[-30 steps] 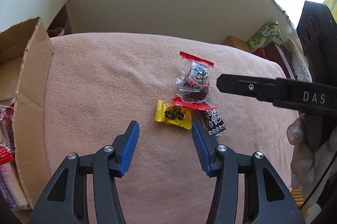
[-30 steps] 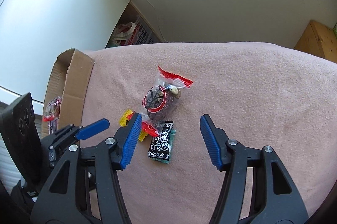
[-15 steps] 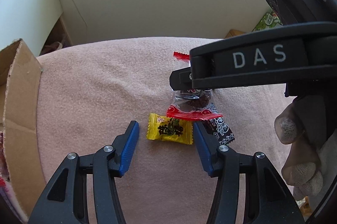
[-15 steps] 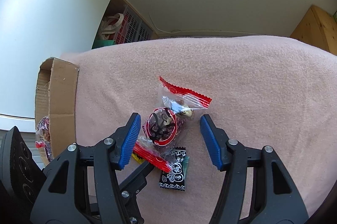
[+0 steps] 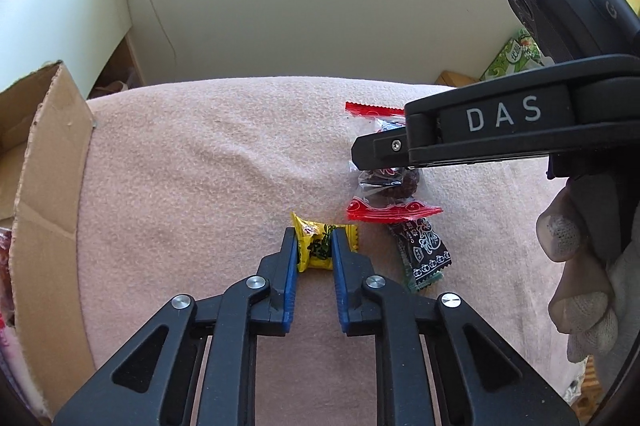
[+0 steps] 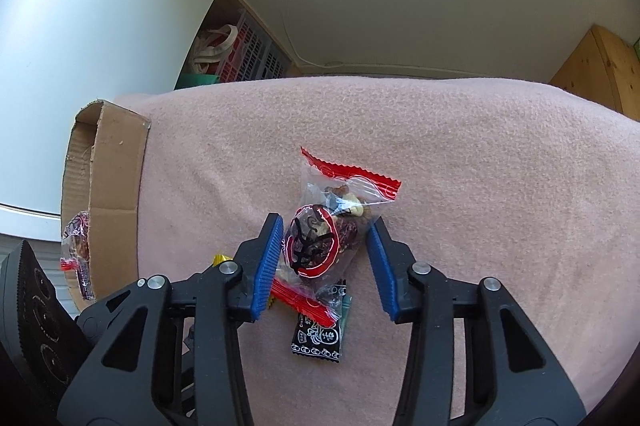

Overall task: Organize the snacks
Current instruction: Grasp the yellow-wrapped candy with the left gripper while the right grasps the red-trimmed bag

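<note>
Pickup step: yellow candy (image 5: 316, 250) is pinched by the left gripper (image 5: 314, 252), clear bag (image 6: 324, 238) only straddled by the right gripper (image 6: 326, 246), unclenched. Next, probably both get carried to the box (image 6: 116, 166).

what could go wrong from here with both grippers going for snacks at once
The left gripper pinches only the near part of the small yellow wrapped candy, so it may slip out when lifted.

The right gripper straddles the clear bag with red ends, whose lower red end overlaps the black patterned packet; lifting may drag that packet along.

Both grippers sit close over the pink blanket and might bump.
</note>
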The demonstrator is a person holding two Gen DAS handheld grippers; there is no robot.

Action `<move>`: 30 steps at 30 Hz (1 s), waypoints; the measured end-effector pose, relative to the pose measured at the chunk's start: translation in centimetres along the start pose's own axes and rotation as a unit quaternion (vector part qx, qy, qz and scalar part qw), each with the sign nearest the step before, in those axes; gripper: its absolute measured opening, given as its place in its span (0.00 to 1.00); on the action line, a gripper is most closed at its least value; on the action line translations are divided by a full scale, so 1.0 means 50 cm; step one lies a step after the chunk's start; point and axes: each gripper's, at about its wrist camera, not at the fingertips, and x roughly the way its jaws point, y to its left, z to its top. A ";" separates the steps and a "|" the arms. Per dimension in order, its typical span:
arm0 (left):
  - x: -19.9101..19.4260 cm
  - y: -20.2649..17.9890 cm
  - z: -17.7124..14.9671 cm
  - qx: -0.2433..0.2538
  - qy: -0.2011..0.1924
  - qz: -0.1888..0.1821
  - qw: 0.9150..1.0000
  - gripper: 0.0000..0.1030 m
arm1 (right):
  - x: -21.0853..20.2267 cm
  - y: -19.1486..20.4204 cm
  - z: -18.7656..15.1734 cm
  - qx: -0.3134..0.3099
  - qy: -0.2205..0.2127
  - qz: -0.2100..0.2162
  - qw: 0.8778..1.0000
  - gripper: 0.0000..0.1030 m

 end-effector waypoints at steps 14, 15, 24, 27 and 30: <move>-0.043 0.025 -0.017 -0.040 -0.014 -0.013 0.999 0.11 | -0.040 -0.015 -0.013 0.000 -0.025 0.006 1.000 0.40; -0.050 0.027 -0.018 -0.043 -0.016 -0.013 0.999 0.11 | -0.045 -0.014 -0.013 -0.002 -0.027 0.006 1.000 0.40; -0.119 0.071 0.002 -0.052 -0.048 -0.009 0.997 0.11 | -0.088 0.032 -0.015 -0.033 -0.039 0.009 0.999 0.40; -0.147 0.088 0.011 -0.056 -0.060 -0.003 0.997 0.11 | -0.100 0.054 -0.017 -0.041 -0.043 0.014 0.998 0.40; -0.175 0.104 0.015 -0.065 -0.071 0.003 0.995 0.11 | -0.109 0.078 -0.019 -0.052 -0.044 0.016 0.998 0.40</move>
